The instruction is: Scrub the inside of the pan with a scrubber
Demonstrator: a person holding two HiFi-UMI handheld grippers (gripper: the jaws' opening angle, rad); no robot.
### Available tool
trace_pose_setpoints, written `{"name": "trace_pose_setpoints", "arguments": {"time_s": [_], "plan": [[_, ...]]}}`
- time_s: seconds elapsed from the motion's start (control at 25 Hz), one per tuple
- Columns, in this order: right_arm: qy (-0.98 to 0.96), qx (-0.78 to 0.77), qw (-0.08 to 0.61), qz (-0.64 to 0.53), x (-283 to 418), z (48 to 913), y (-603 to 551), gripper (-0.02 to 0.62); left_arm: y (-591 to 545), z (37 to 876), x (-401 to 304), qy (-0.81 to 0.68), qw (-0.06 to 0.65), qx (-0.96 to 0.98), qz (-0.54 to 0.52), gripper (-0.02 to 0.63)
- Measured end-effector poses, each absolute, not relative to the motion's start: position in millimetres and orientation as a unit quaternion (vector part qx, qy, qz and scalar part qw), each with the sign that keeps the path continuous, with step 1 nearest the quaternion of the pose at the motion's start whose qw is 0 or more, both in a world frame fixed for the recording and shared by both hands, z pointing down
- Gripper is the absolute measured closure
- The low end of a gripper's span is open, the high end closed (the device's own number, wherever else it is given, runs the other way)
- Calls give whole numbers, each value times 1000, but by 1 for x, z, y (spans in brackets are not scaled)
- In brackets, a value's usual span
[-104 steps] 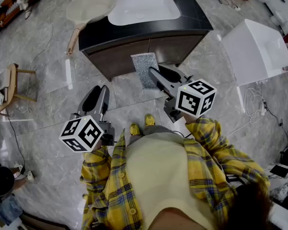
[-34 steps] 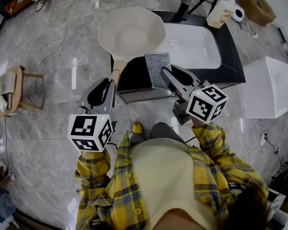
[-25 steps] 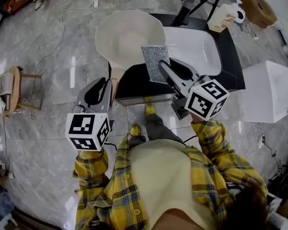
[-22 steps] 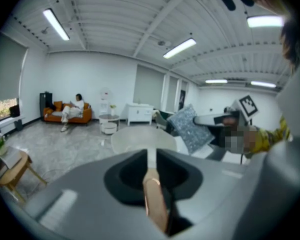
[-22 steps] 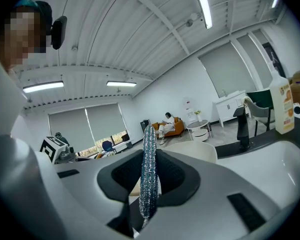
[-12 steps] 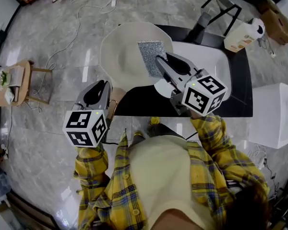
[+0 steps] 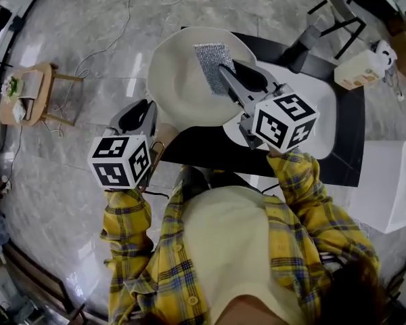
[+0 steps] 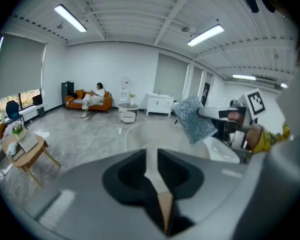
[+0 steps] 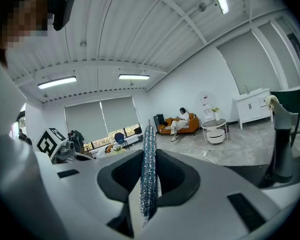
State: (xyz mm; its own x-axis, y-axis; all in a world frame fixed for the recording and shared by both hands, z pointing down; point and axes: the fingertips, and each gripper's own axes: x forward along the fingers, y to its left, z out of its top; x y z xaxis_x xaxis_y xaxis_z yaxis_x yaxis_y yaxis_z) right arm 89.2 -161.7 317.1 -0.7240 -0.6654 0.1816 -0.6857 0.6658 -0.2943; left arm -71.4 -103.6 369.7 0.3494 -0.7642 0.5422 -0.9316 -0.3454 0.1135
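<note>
A cream pan (image 7: pixel 183 90) sits on the black counter's left end, its wooden handle (image 7: pixel 161 141) pointing toward me. My right gripper (image 7: pixel 222 72) is shut on a silver mesh scrubber (image 7: pixel 213 58), which hangs over the pan's inside. In the right gripper view the scrubber (image 9: pixel 148 174) stands edge-on, pinched between the jaws. My left gripper (image 7: pixel 141 110) hovers at the handle's left side. Its jaws have just been opening to a narrow slit. In the left gripper view the handle (image 8: pixel 164 211) shows through that slit, below the jaws and not pinched.
The black counter (image 7: pixel 210 147) holds a white sink basin (image 7: pixel 321 117) right of the pan, with a soap bottle (image 7: pixel 357 70) behind it. A small wooden side table (image 7: pixel 28 93) stands on the grey floor at left. A white box (image 7: pixel 392 181) sits at right.
Both grippers have come forward to the counter. The scrubber has moved from the counter's front edge to above the pan. The left gripper has closed in on the handle.
</note>
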Motion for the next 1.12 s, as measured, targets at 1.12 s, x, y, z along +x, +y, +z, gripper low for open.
{"name": "trace_pose_setpoints", "arguments": {"time_s": [1.12], "plan": [[-835,510,133,161,59,391,-258,515,-156,433,-91,-487,321,794,172,422]]}}
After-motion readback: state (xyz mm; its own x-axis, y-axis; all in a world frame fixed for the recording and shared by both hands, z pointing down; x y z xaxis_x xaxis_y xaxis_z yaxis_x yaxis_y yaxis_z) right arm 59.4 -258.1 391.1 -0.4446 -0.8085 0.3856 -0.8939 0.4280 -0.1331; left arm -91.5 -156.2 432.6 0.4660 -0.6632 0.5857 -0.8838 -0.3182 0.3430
